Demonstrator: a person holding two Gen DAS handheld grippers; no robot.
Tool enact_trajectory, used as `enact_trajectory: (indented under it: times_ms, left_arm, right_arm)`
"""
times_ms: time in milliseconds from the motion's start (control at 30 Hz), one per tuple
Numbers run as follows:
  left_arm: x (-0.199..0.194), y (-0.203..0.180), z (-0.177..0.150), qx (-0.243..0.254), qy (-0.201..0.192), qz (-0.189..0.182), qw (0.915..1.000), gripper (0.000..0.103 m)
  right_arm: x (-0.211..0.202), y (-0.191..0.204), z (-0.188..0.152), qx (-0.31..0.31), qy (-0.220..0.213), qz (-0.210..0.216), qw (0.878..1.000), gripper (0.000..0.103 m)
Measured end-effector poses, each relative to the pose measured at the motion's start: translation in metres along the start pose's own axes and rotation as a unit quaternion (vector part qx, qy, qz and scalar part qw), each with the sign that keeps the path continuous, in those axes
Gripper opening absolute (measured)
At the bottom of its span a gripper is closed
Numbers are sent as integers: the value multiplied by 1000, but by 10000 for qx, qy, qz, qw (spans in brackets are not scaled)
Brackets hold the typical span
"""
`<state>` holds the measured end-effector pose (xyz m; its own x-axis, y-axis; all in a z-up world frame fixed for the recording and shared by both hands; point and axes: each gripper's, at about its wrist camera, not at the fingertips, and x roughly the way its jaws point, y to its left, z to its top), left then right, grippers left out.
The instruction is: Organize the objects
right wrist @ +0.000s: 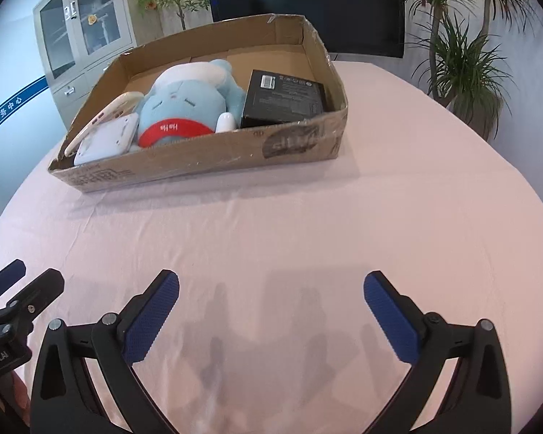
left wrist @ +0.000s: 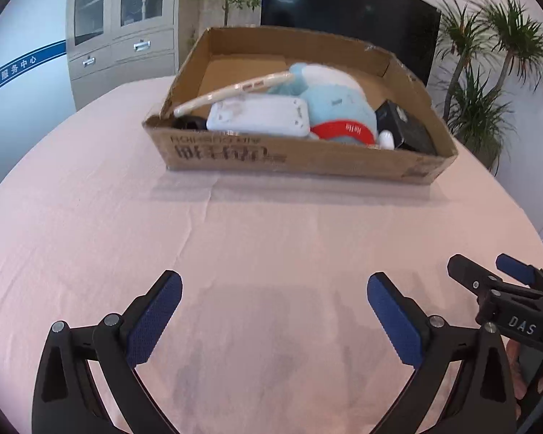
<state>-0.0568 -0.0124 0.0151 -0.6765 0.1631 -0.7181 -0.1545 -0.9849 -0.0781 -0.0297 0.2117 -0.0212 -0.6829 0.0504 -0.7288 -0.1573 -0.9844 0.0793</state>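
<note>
A shallow cardboard box (left wrist: 293,159) (right wrist: 206,161) sits on the pink tablecloth at the far side. Inside lie a light-blue plush toy (left wrist: 338,103) (right wrist: 188,103) with a red band, a white flat device (left wrist: 259,115) (right wrist: 106,139), a cream curved strip (left wrist: 231,90) (right wrist: 101,119), a black carton (left wrist: 405,128) (right wrist: 284,96) and a small white piece (right wrist: 225,122). My left gripper (left wrist: 274,285) is open over bare cloth, well short of the box. My right gripper (right wrist: 271,284) is open too, nothing between its fingers; it also shows at the right edge of the left wrist view (left wrist: 488,267).
The pink tablecloth (left wrist: 235,235) (right wrist: 307,224) covers a round table. Behind it stand a grey glass-door cabinet (left wrist: 119,32) (right wrist: 79,39), a dark screen (left wrist: 347,18) (right wrist: 307,3) and potted plants (left wrist: 488,83) (right wrist: 463,61). The left gripper's fingers (right wrist: 36,293) show at the left edge of the right wrist view.
</note>
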Motion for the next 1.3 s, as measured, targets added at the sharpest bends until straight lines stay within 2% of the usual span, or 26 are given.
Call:
enact_trajectory:
  times_ms: [100,233,333,400,467,600,1300]
  left_arm:
    - [14,0,-11,26,245,78,9997,103]
    - [16,3,-20,-60,245,226,9994,103]
    - [23,-1,-30,39,435,192,9989,103]
    - [31,-1,-35,49,635,155,9979,103]
    - [33,-3,-36,113,677,251,9973,103]
    - [33,-4,-36,105,707,267,9971,103]
    - [35,-2,-33,105,712,267,9971,103]
  right_arm:
    - [9,8,-6,-138,249,58,9996,102]
    - [17,14,-16,-274,475,101,9984,102]
    - [23,13,-23,-131,669,225,9974,102]
    - [23,13,-27,-103,551,127,9983,102]
    - [22,14,-32,-154,441,-9,9989,102]
    - [25,22,-33,-453,573,-300,9969,102]
    - [19,19,-39,-458,573,-287,9969,102]
